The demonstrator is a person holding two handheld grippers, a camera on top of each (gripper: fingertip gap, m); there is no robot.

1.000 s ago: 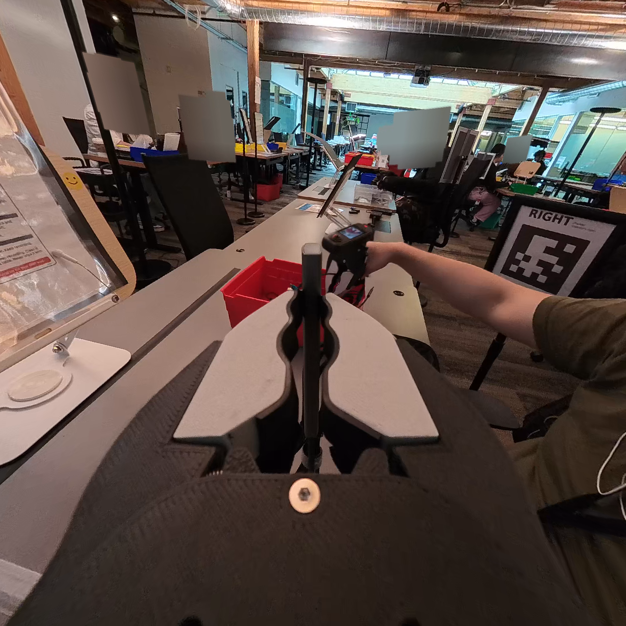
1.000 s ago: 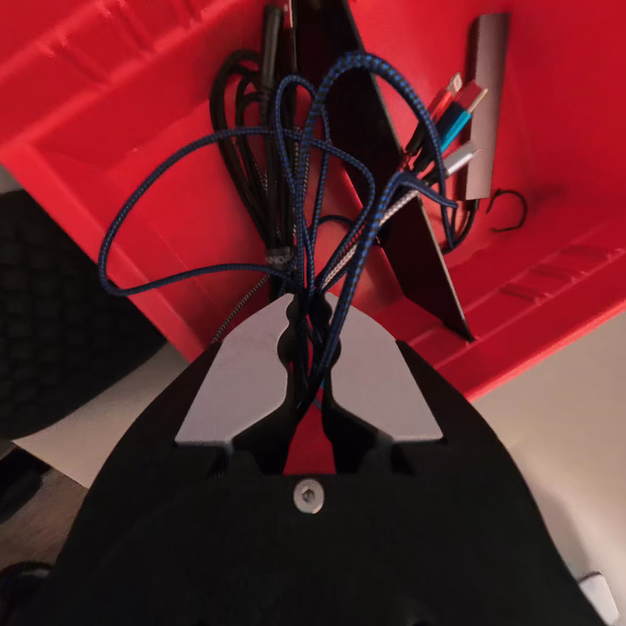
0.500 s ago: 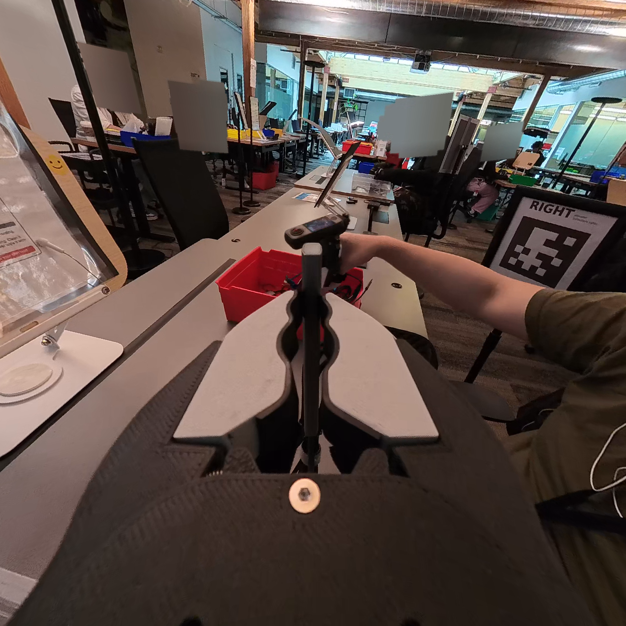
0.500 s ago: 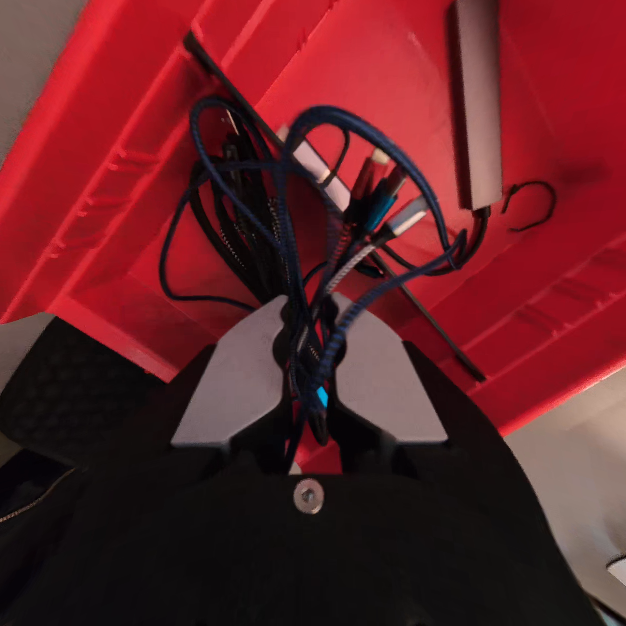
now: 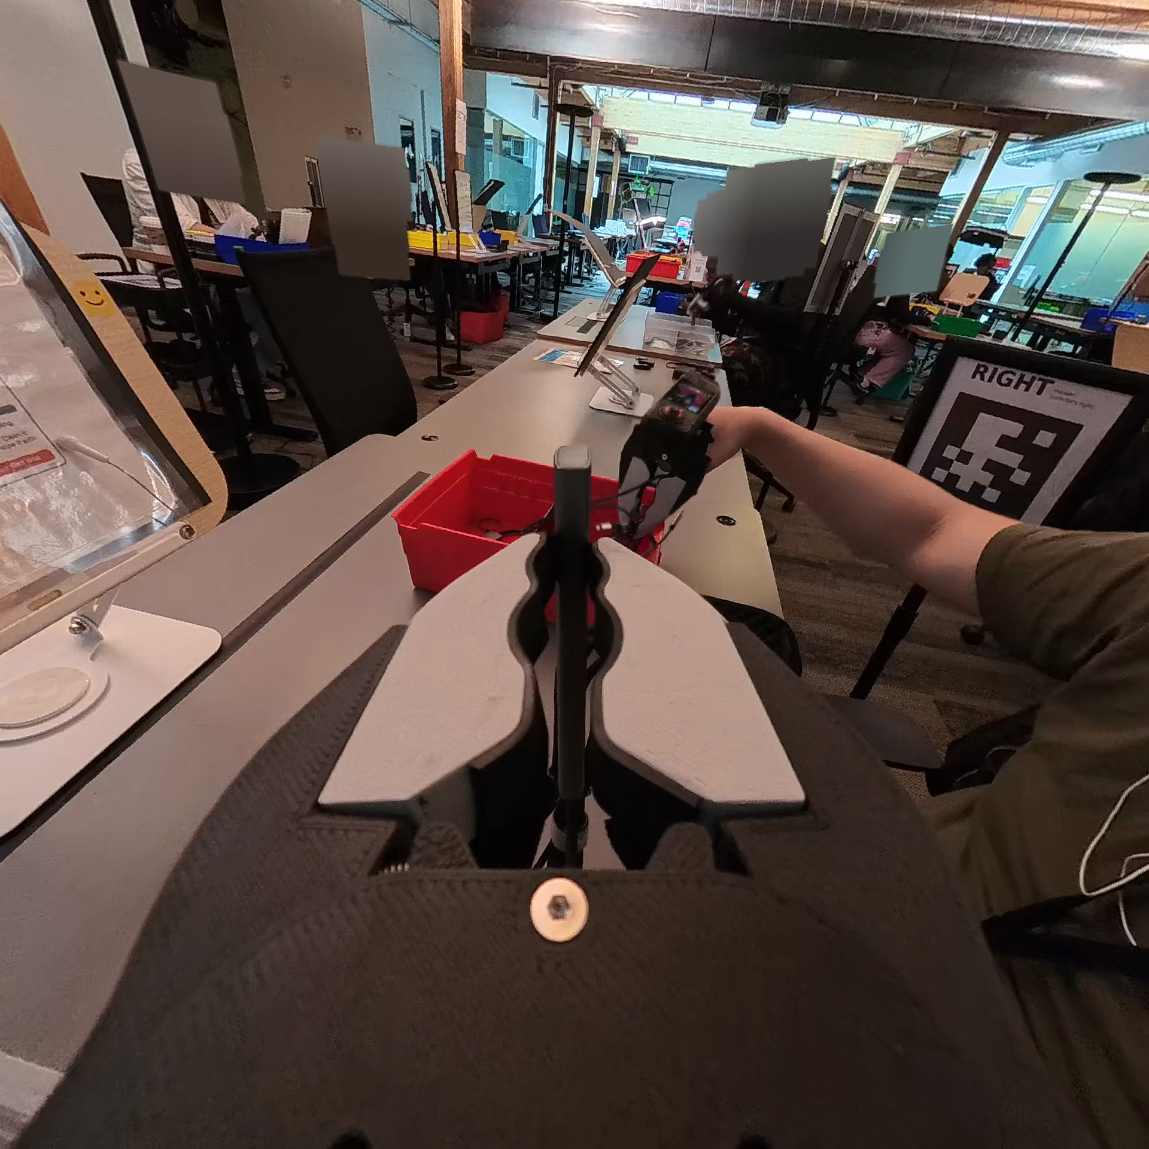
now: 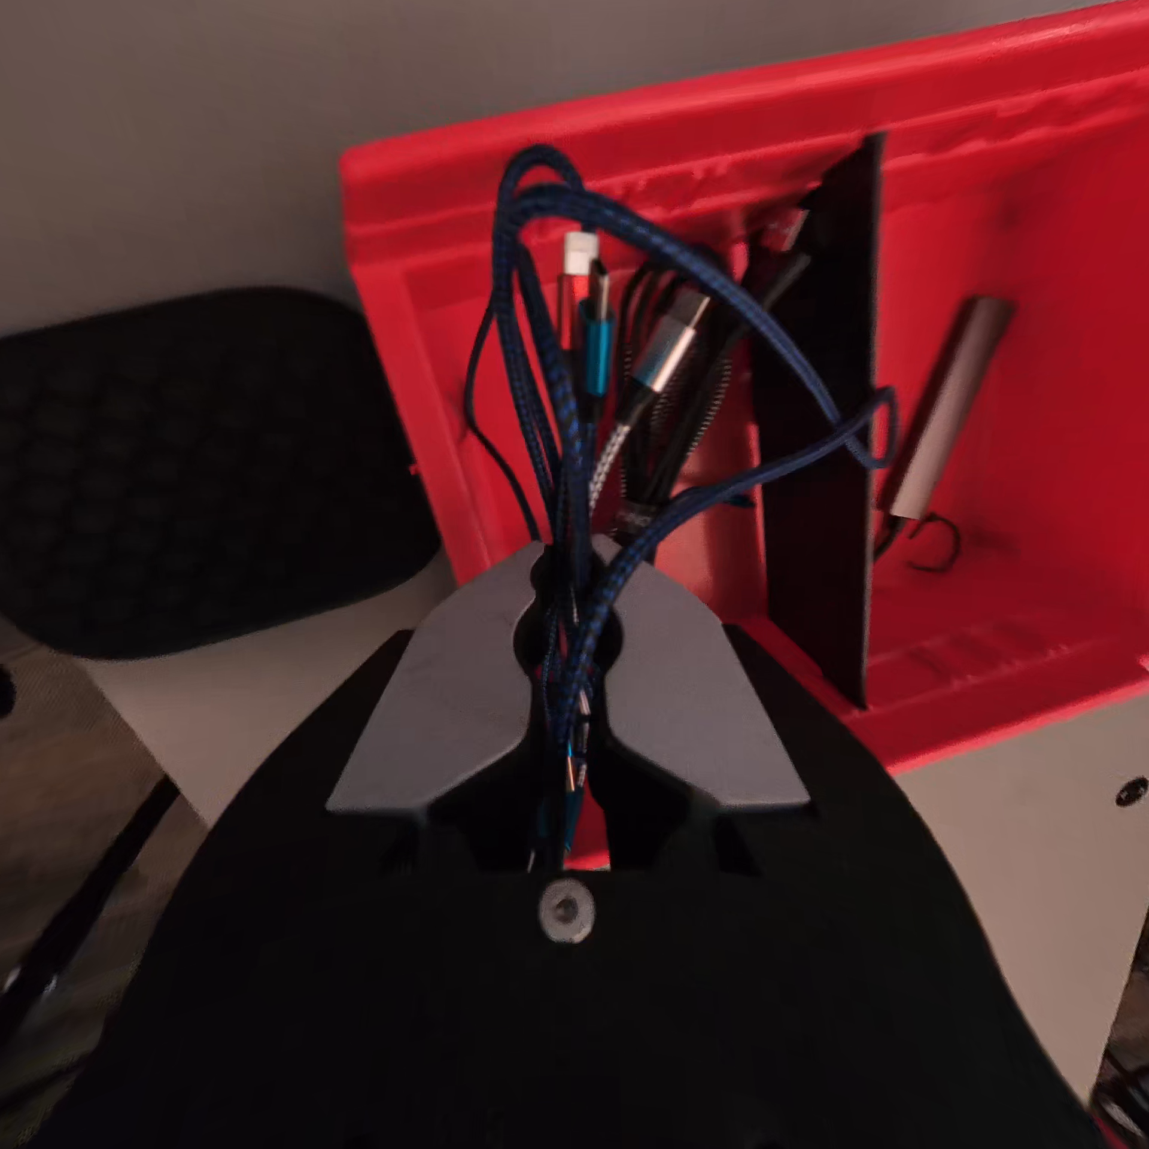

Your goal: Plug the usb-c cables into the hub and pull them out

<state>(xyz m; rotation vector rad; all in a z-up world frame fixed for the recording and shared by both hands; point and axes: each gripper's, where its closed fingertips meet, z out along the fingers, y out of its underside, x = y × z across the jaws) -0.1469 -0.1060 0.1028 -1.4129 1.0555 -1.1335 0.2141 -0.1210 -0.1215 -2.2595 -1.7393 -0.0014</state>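
Observation:
My left gripper [image 5: 569,547] is shut on a slim dark hub [image 5: 571,497] that stands upright between its fingers, above the grey table [image 5: 280,609]. Beyond it sits a red bin [image 5: 460,528]. My right gripper [image 6: 572,553] is shut on a bundle of braided blue usb-c cables [image 6: 559,385]. Their red, blue and silver plugs [image 6: 597,348] point up over the bin [image 6: 684,161]. In the left wrist view the right gripper [image 5: 659,497] hangs over the bin's right side with the cables dangling.
A second grey hub [image 6: 945,404] and a black divider [image 6: 814,466] lie in the bin. A tablet on a stand [image 5: 93,435] is at the left. A black chair seat [image 6: 186,466] is beside the table. A marker board [image 5: 1019,447] and the person's arm [image 5: 870,497] are at the right. Spacing between my two grippers at the tips: around 45 cm.
My right gripper has lifted the cable bundle and swung toward the bin's edge, so the bin now lies to the upper right. My left gripper still holds the hub and has barely moved.

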